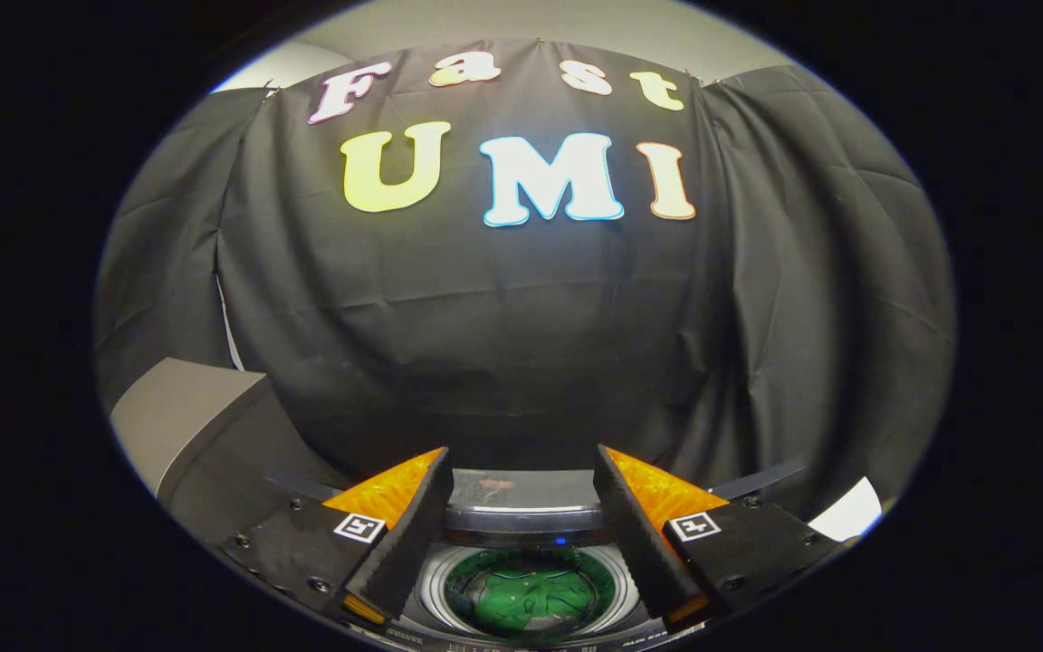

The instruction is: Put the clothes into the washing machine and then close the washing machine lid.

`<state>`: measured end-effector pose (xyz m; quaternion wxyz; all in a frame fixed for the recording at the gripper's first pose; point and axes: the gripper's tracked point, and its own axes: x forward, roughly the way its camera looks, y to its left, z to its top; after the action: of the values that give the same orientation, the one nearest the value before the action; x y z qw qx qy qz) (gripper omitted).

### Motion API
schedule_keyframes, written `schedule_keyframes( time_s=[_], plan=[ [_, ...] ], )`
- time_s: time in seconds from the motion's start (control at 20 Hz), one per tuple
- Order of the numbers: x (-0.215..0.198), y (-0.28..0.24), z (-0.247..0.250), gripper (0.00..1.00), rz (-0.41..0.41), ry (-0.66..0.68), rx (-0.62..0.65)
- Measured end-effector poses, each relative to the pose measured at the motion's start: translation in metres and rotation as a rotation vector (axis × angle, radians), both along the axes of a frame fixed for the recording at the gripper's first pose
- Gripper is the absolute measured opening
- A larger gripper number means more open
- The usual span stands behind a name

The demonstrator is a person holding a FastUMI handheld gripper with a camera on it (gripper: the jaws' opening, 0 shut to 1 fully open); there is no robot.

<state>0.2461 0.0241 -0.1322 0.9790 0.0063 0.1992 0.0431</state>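
My gripper (pixel 521 466) is open, its two fingers spread wide with nothing between them. Below and between the fingers lies the washing machine (pixel 526 521), seen from above. Its round drum opening shows a green garment (pixel 529 596) lying inside, behind what looks like a glossy transparent lid with reflections on it; I cannot tell for certain whether the lid is down. The machine's back panel runs across just beyond the drum, with a small blue light on it.
A grey box-shaped object (pixel 179 424) stands to the left of the machine. A white sheet (pixel 847 514) lies to the right, beyond the right finger. The black cloth wall hangs close behind the machine.
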Motion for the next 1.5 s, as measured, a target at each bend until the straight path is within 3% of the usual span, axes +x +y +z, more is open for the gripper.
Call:
schedule_keyframes(
  time_s=[0.55, 0.9, 1.5],
  plan=[
    [-0.052, -0.005, -0.049, 0.98, -0.001, 0.104, 0.046],
    [-0.07, -0.006, -0.053, 0.98, -0.004, 0.106, 0.021],
    [-0.107, 0.017, 0.039, 0.98, 0.013, -0.088, 0.041]
  ],
)
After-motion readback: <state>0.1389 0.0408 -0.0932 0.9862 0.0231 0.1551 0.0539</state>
